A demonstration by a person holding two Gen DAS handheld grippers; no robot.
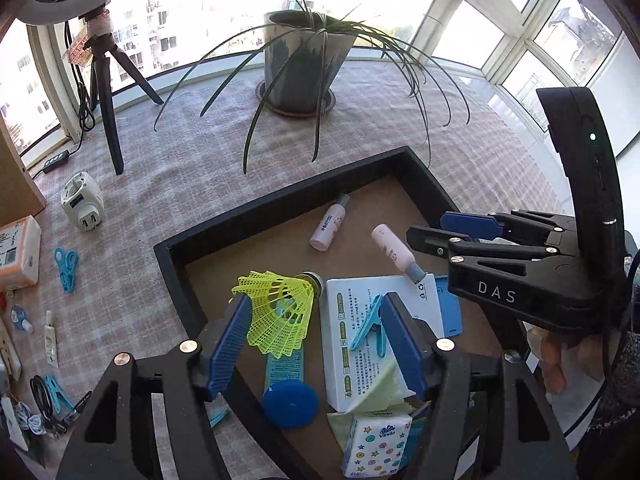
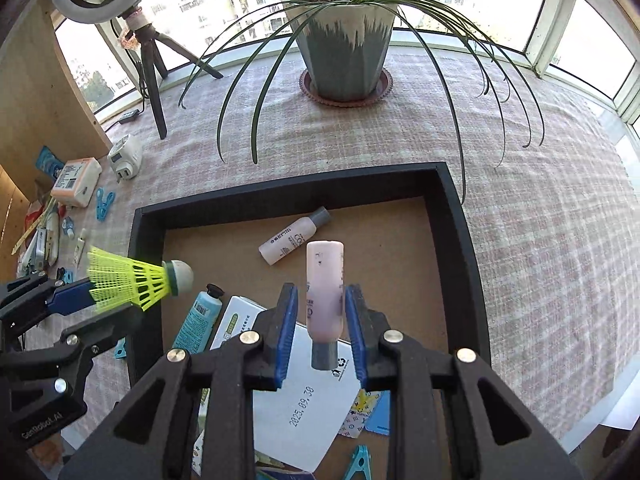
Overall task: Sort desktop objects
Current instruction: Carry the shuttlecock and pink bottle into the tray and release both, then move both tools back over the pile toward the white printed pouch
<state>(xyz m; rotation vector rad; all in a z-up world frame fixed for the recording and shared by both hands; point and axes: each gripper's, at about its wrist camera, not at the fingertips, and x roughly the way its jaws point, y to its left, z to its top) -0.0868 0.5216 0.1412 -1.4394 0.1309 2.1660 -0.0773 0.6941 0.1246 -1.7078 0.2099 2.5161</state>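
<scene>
Pink bottle (image 2: pixel 325 290) sits clamped between right gripper's (image 2: pixel 322 332) fingers.

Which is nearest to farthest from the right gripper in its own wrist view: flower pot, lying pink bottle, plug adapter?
1. Lying pink bottle, in the tray just ahead of the right gripper.
2. Plug adapter, far left on the cloth.
3. Flower pot, at the back by the window.

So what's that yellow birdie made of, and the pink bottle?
The yellow shuttlecock looks like plastic: its skirt is a springy-looking molded mesh, with a pale rounded tip that could be foam or cork. It sits in the left claw. The pink bottle in the right claw seems to be smooth, slightly see-through plastic with a matte grey cap.
</scene>
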